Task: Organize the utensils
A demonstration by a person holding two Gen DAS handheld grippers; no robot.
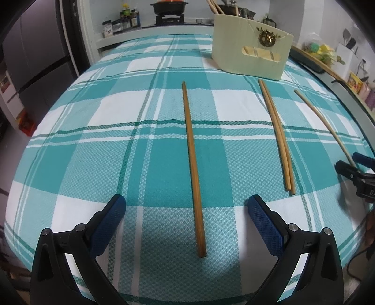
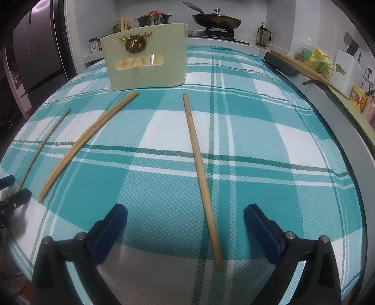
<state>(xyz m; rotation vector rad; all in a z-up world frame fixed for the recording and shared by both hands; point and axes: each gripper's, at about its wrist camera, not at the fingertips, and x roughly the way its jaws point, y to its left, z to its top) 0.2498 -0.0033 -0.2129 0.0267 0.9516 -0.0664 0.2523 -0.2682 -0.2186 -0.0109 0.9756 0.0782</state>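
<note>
Wooden chopsticks lie on the teal plaid tablecloth (image 1: 98, 112). In the left wrist view, one chopstick (image 1: 193, 164) lies between the open fingers of my left gripper (image 1: 186, 205), its near end just ahead of them. A pair (image 1: 276, 133) lies to the right. A further chopstick (image 1: 325, 126) lies by my right gripper (image 1: 354, 162). In the right wrist view, that chopstick (image 2: 201, 173) lies between the open fingers of my right gripper (image 2: 185, 214); the pair (image 2: 86, 143) and the left chopstick (image 2: 44, 143) are to the left. The cream holder box (image 1: 250, 51) (image 2: 147, 61) stands at the back.
The table's right edge (image 2: 361, 131) has a dark roll (image 2: 281, 63) and a wooden board. Behind are a stove with pans (image 2: 216, 20), jars (image 1: 121, 22) and a fridge (image 1: 35, 58). My left gripper shows at the left edge of the right wrist view (image 2: 11, 187).
</note>
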